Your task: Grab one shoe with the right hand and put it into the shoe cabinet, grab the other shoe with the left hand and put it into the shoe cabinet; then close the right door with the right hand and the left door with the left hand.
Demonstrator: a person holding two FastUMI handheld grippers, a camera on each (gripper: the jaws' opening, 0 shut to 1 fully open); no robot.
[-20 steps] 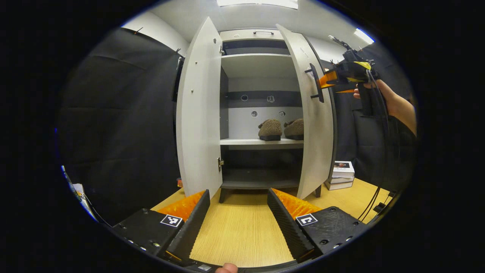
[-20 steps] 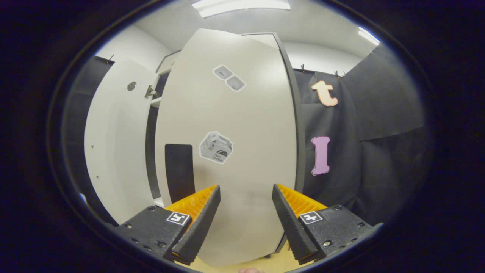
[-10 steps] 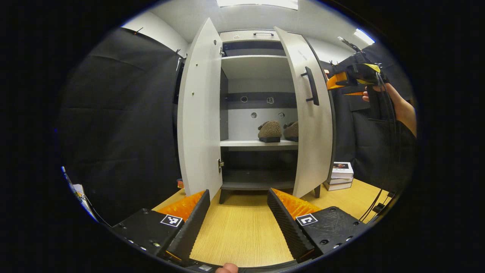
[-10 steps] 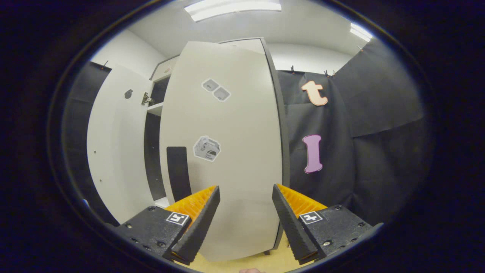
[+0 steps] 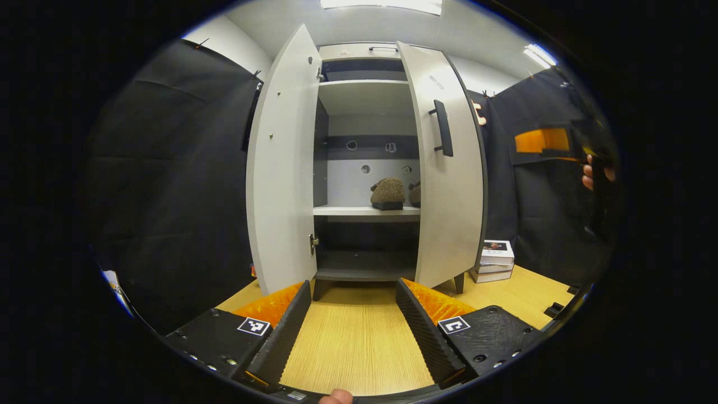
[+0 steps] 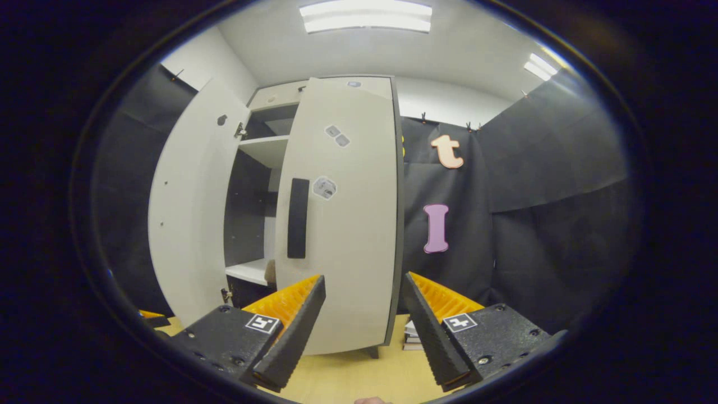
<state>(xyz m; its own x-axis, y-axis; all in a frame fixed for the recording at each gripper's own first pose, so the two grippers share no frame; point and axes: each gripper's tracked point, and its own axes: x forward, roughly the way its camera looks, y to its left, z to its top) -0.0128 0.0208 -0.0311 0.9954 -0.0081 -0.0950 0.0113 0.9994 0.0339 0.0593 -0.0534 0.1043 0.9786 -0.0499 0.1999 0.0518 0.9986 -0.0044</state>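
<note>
The tall grey shoe cabinet stands ahead in the left gripper view. One brown fuzzy shoe sits on the middle shelf; the second shoe peeks out behind the right door, which is mostly swung in. The left door stands wide open. My left gripper hangs open and empty low over the wooden floor. My right gripper is open and empty, drawn back from the right door and its black handle. It also shows blurred as the right gripper, held by a hand.
A short stack of books lies on the wooden floor to the right of the cabinet. Black cloth walls close in on both sides. A cable end lies on the floor at the far right.
The right door has swung further toward shut. My right gripper has pulled back and away from it to the right. The left gripper has barely shifted.
</note>
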